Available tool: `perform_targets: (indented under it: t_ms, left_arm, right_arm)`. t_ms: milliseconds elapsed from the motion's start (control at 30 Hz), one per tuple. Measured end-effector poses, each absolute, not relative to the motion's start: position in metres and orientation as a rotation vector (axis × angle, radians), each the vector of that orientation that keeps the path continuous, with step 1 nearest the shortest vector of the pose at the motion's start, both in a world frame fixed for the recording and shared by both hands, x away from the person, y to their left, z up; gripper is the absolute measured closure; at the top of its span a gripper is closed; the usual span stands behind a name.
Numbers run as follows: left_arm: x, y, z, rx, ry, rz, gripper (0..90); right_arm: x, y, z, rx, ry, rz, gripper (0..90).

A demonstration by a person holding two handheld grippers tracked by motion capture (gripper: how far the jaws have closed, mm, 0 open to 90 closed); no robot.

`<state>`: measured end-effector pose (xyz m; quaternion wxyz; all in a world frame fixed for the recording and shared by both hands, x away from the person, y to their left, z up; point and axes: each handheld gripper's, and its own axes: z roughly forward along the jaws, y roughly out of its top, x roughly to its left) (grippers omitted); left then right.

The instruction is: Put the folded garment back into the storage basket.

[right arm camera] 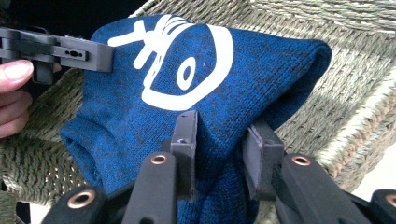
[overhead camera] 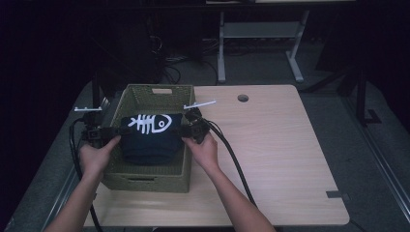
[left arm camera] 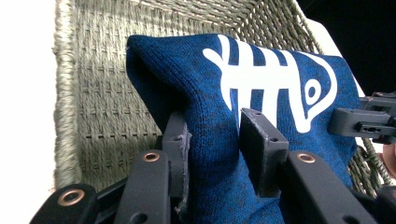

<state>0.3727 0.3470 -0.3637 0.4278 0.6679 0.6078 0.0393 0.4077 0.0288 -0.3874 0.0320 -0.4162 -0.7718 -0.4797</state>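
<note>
The blue knitted garment (overhead camera: 151, 137), folded into a thick bundle with a white fishbone print facing up, sits within the woven basket (overhead camera: 145, 180), its lower part down between the basket walls and its printed top about level with the rim. Whether it rests on the basket floor or hangs from the claws cannot be told. Judging from this, the work of putting the garment into the basket looks nearly complete: the bundle is already inside the basket, and what seems left is to settle it, let go on both sides and draw the claws clear of the basket.

The left claw (overhead camera: 112, 132) is pinching the garment at the bundle's left end, just inside the basket's left wall; in the left gripper view its jaws are pressed onto a fold of the knit (left arm camera: 212, 140). The right claw (overhead camera: 184, 129) is pinching the opposite end, just inside the basket's right wall, again with cloth squeezed between the jaws (right arm camera: 219, 140).

Both forearms reach forward from the near edge of the tabletop (overhead camera: 270, 145), one on each side of the basket. The left hand (overhead camera: 95, 157) and right hand (overhead camera: 205, 151) hold their grippers low at the basket rim, pointed inward toward each other across the bundle.
</note>
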Motion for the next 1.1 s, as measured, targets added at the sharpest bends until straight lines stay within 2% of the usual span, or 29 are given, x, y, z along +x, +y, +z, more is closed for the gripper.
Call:
perform_targets:
  t_ms: [133,233,400,633,1100]
  left_arm:
    - [0.374,0.346,-0.364,1.674,1.539,0.123,61.2]
    - [0.373,0.346,-0.361,1.692,1.564,0.182,48.7]
    - [0.372,0.346,-0.356,1.705,1.558,0.255,45.3]
    - [0.371,0.348,-0.353,1.677,1.539,0.249,45.7]
    - [0.357,0.328,-0.337,1.633,1.409,0.251,45.2]
  right_arm:
    - [0.406,0.031,-0.386,-1.268,-2.426,-1.462,62.7]
    - [0.399,0.033,-0.375,-1.317,-2.511,-1.493,48.1]
    - [0.398,0.028,-0.364,-1.327,-2.559,-1.536,48.4]
    - [0.398,0.023,-0.359,-1.296,-2.522,-1.546,49.1]
    - [0.399,-0.006,-0.348,-1.206,-2.376,-1.661,43.4]
